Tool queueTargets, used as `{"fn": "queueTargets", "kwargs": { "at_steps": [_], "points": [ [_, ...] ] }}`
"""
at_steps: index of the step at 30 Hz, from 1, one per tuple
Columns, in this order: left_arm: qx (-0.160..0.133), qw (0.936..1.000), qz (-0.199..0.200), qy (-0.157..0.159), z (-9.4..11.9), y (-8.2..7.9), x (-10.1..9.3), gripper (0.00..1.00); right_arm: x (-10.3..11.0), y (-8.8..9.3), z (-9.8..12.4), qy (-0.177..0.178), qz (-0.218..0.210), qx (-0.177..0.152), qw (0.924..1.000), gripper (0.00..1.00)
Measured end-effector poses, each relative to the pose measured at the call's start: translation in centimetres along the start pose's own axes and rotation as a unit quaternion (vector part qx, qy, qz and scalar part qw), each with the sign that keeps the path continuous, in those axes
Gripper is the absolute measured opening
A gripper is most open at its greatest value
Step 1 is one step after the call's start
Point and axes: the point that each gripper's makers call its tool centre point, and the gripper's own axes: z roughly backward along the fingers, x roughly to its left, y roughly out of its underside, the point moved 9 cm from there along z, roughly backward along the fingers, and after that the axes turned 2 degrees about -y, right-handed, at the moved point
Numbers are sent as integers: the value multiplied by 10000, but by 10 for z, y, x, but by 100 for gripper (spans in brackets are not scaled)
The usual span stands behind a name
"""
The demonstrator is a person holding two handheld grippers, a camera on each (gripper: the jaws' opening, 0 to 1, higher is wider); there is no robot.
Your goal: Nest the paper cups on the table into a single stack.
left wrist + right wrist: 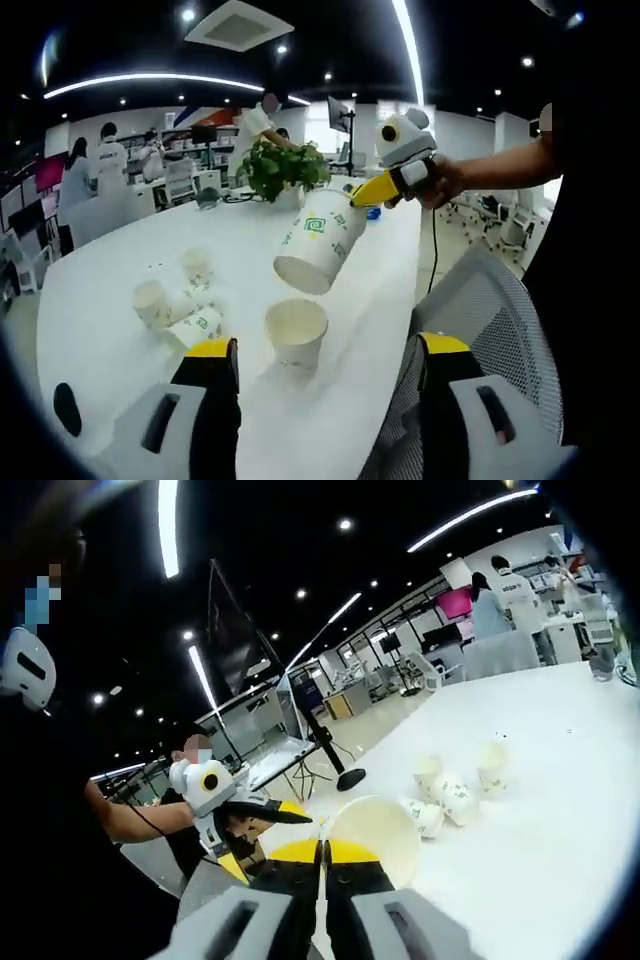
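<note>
Nesting step: right gripper (pixel 372 190), jaws pinched on held cup (pixel 318 243), hovers tilted above upright cup (pixel 296 333) on desk (pixel 110 300). Left gripper (pixel 325 375) jaws wide, empty. Next: level, lower in. Loose cups (pixel 178 300) remain.

The room was an open office under a dark ceiling with long curved light strips (pixel 150 79) and small spotlights. A broad white oval desk (pixel 120 260) carried a leafy green potted plant (pixel 283 168). A grey mesh office chair (pixel 490 310) stood beside it, with people at workstations beyond.
</note>
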Motion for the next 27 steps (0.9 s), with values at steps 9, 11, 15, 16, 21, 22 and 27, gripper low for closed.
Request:
{"fn": "queueTargets", "kwargs": {
  "at_steps": [9, 11, 15, 16, 21, 22, 27],
  "points": [
    [-92, 9996, 41, -257, 9, -1, -1, 80, -9, -1, -14, 274, 569, 734, 9953, 0],
    [-106, 9995, 49, -287, 11, -1, -2, 80, -9, -1, -16, 295, 639, 810, 9942, 0],
    [-109, 9993, 65, -348, 13, -2, -3, 81, -13, 0, -21, 349, 765, 1000, 9914, 0],
    [-111, 9993, 70, -352, 13, -2, -3, 81, -13, 0, -23, 360, 807, 1040, 9906, 0],
    [-145, 9990, 123, -411, 15, 0, -2, 84, -16, 5, -30, 484, 956, 1328, 9853, 0],
    [-156, 9989, 132, -419, 15, 0, -2, 84, -17, 7, -32, 513, 990, 1371, 9843, 0],
    [-140, 9989, 124, -435, 16, 0, -3, 84, -18, 11, -38, 476, 1011, 1449, 9831, 0]
  ]
}}
